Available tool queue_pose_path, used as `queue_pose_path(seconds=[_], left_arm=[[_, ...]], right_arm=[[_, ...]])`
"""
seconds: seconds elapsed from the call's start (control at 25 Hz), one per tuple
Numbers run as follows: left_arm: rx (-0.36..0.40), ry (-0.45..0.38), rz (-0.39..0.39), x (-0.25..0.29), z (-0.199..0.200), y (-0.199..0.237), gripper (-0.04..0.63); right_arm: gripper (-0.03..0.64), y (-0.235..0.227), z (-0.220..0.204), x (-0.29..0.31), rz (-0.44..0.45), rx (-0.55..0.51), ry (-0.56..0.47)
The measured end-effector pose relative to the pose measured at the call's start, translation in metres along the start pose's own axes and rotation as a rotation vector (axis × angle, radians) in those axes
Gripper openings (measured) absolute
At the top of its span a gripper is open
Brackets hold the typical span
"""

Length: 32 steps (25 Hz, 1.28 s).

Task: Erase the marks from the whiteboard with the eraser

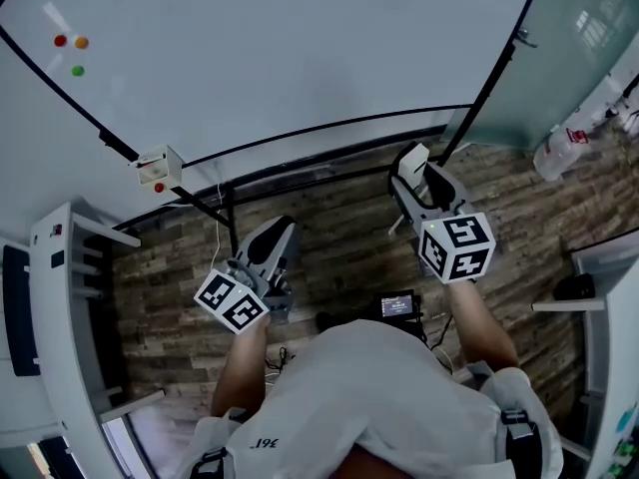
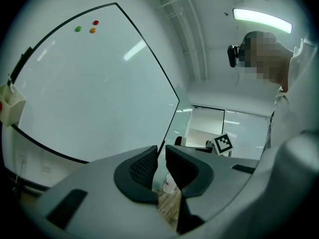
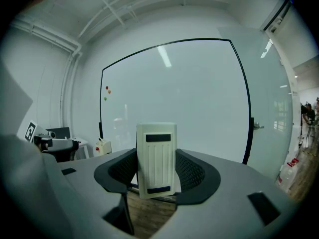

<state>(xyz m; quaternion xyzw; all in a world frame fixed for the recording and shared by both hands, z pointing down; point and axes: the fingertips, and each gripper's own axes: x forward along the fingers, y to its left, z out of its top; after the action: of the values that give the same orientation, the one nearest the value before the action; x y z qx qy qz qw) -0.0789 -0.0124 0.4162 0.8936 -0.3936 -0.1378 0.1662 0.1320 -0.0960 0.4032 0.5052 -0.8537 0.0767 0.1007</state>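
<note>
Right claw (image 3: 157,171) is clamped on the eraser (image 3: 156,158). The eraser stands upright between the jaws, long axis along them, with its ribbed back to the camera. The whiteboard (image 3: 189,93) is straight ahead of that claw and fills mid-frame in the right gripper view, so the right hand is the one to wipe. There's no contact yet; the head view shows the eraser well short of the board. Left claw (image 2: 160,166) is empty, jaws barely apart with just a slit, and sits low at lower left of the head view. I can't spot any pen marks, only three coloured dots (image 1: 70,48) upper left, probably magnets.
</note>
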Motion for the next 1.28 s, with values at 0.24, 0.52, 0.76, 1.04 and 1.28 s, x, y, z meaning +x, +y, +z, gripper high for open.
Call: queue_pose_path(seconds=[0.24, 0.52, 0.76, 1.04, 1.28], left_arm=[[-0.015, 0.014, 0.032, 0.023, -0.019, -0.018, 0.044], [-0.018, 0.037, 0.059, 0.028, -0.033, -0.025, 0.044], [-0.035, 0.051, 0.065, 0.027, -0.045, -0.029, 0.044], [-0.059, 0.069, 0.061, 0.021, -0.057, -0.031, 0.044], [-0.070, 0.081, 0.039, 0.024, -0.063, -0.036, 0.044]], right_arm=[[0.253, -0.023, -0.006, -0.007, 0.038, 0.009, 0.008], [0.253, -0.034, -0.023, -0.013, 0.055, 0.031, 0.022], [0.253, -0.038, -0.035, -0.019, 0.066, 0.078, 0.034], [0.253, -0.035, -0.044, -0.023, 0.070, 0.104, 0.044], [0.253, -0.035, -0.047, -0.025, 0.064, 0.098, 0.047]])
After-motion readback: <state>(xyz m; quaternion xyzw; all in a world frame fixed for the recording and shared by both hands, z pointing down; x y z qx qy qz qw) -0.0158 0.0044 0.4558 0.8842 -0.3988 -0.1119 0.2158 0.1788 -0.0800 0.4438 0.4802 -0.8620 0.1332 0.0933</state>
